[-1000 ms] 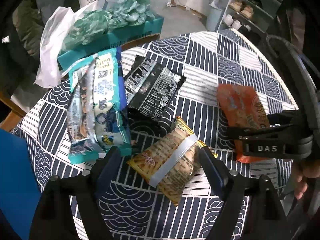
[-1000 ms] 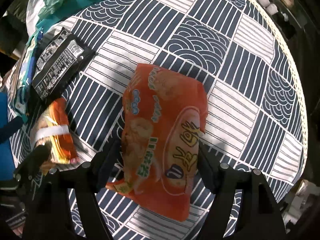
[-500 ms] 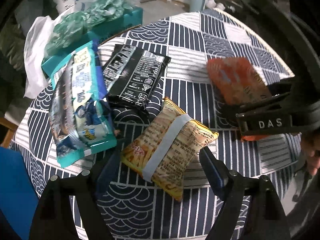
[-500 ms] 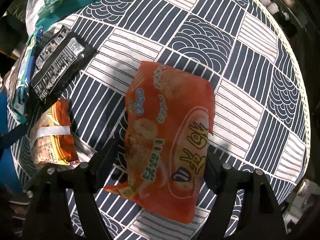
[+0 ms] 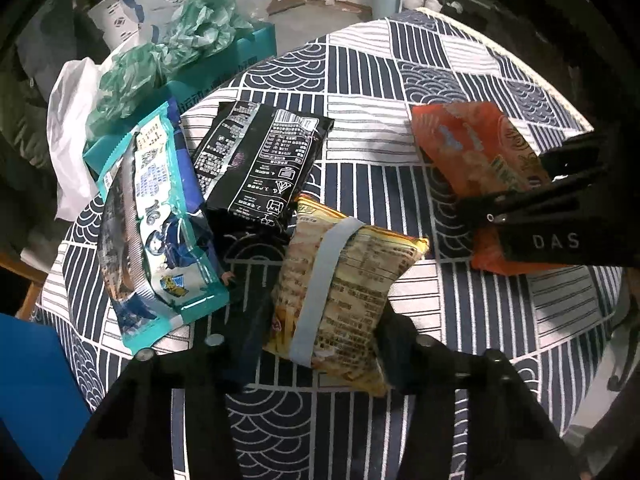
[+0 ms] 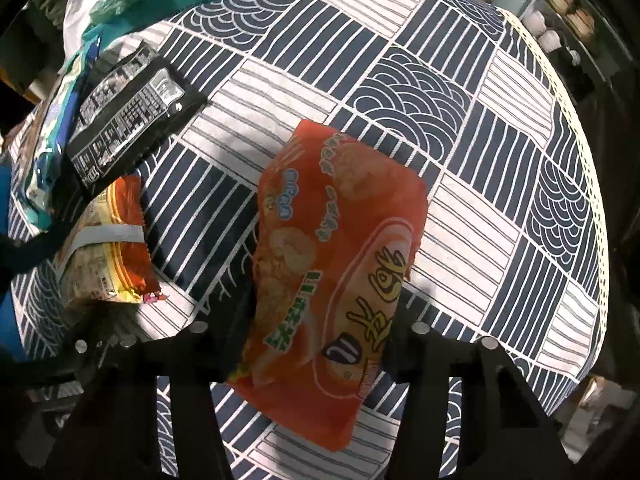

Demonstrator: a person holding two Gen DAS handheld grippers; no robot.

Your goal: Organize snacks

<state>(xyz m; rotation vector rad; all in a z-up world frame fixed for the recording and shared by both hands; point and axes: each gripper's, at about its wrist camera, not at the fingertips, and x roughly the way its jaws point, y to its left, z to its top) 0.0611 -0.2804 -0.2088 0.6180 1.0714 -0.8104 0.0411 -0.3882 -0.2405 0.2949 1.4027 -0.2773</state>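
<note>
Gripping the yellow snack packet (image 5: 340,284) in the left gripper (image 5: 316,332) and the orange packet (image 6: 336,264) in the right gripper (image 6: 316,332), both are lifting off the tablecloth (image 6: 460,128); squeezing gently is avoiding crushed contents

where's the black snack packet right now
In the left wrist view the black packet lies on the tablecloth, between the teal packet and the yellow packet.

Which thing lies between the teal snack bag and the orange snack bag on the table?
The yellow snack bag, held between the left gripper fingers, lies between the teal snack bag and the orange snack bag, as the left wrist view shows.
</note>
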